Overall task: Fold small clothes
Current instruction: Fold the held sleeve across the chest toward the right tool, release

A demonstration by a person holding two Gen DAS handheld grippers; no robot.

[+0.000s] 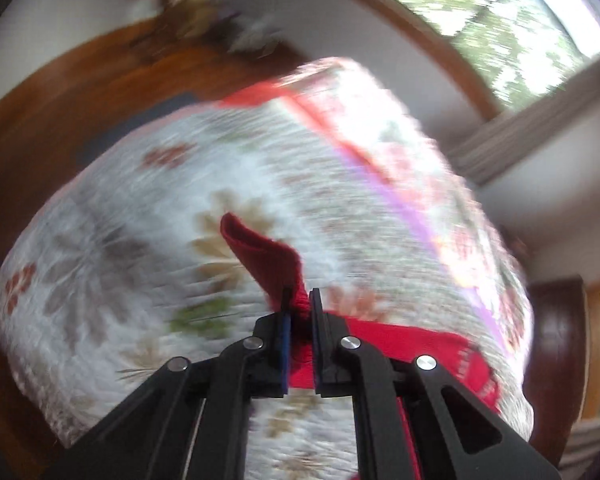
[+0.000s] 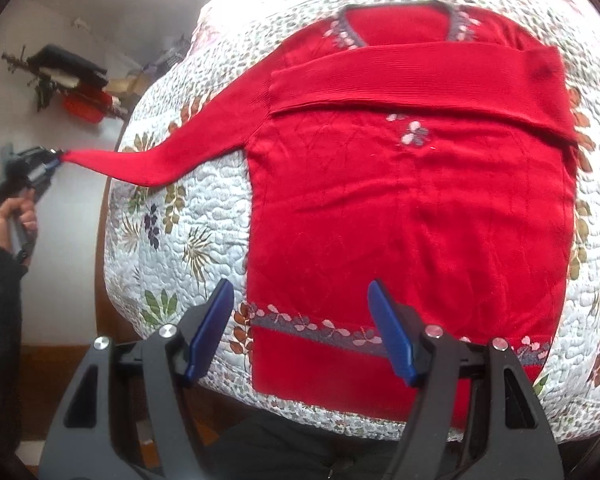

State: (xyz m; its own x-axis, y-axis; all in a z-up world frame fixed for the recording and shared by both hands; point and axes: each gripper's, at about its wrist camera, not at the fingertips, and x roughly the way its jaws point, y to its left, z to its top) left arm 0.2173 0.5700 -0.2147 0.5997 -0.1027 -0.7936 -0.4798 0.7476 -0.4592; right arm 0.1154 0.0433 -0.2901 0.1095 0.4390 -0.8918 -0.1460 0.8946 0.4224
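A red knit sweater (image 2: 412, 208) lies flat, front up, on a bed under a floral quilt (image 2: 188, 240), its hem toward the bed's near edge and its neckline toward the far edge. One sleeve (image 2: 416, 80) is already folded across the chest. The left gripper (image 1: 299, 300), jaws clenched on the cuff of the other sleeve (image 2: 148, 164), holds it stretched out past the bed's left edge, seemingly clear of the quilt, though the left wrist view is blurred. The right gripper (image 2: 300, 328) hovers above the hem near the bed's near edge, jaws released and holding nothing. To fold well, the left gripper should probably carry the cuff across the chest, keeping the sleeve taut and flat, and lay it parallel over the folded sleeve before letting go.
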